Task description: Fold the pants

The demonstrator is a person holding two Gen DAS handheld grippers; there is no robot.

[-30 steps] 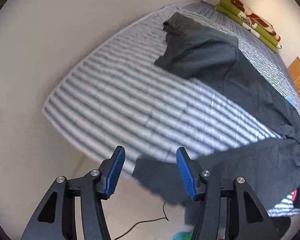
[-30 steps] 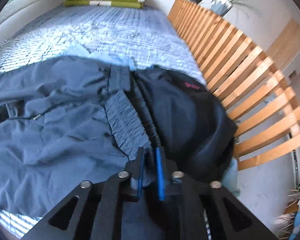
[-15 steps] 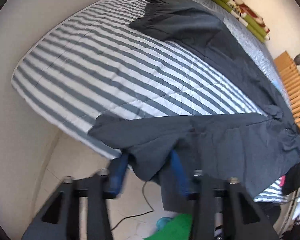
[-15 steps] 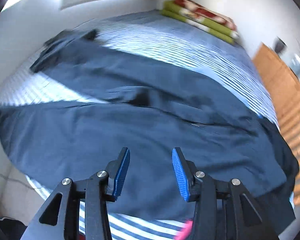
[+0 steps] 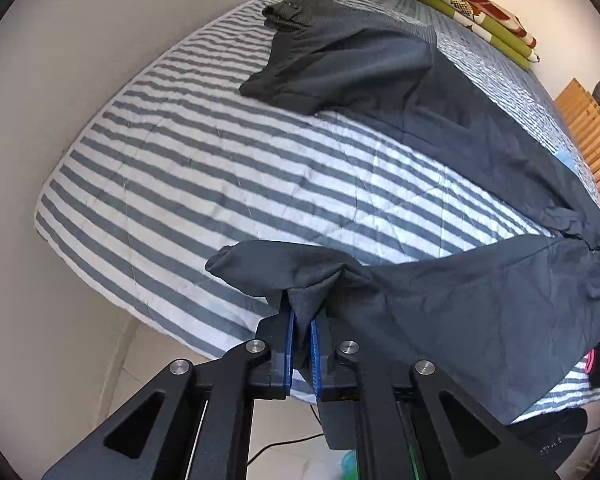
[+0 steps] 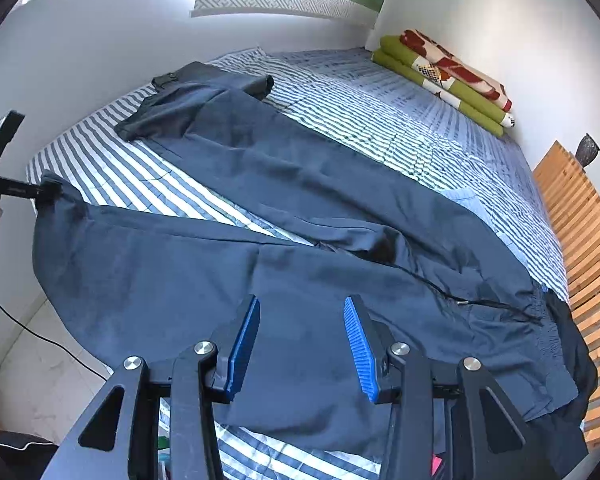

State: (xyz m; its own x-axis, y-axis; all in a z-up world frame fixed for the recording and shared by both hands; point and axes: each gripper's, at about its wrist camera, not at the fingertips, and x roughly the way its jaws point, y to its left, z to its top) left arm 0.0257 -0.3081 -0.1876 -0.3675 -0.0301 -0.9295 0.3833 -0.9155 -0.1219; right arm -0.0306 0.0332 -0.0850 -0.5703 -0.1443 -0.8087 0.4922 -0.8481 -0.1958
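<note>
Pinching pants [image 5: 460, 312] hem, left hand-held gripper [image 5: 301, 316] closing

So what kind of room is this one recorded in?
Most likely a bedroom at home: a bed with a striped cover fills the view, folded blankets lie at its far end, and dark pants are spread across it.

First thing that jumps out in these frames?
The dark pants sprawl in a V across the striped bed. The left gripper is closing on the near leg's hem, fabric bunched between its blue pads. The right gripper hangs open over that same leg, nothing between its pads; a folded green blanket sits at the bed's far end.
</note>
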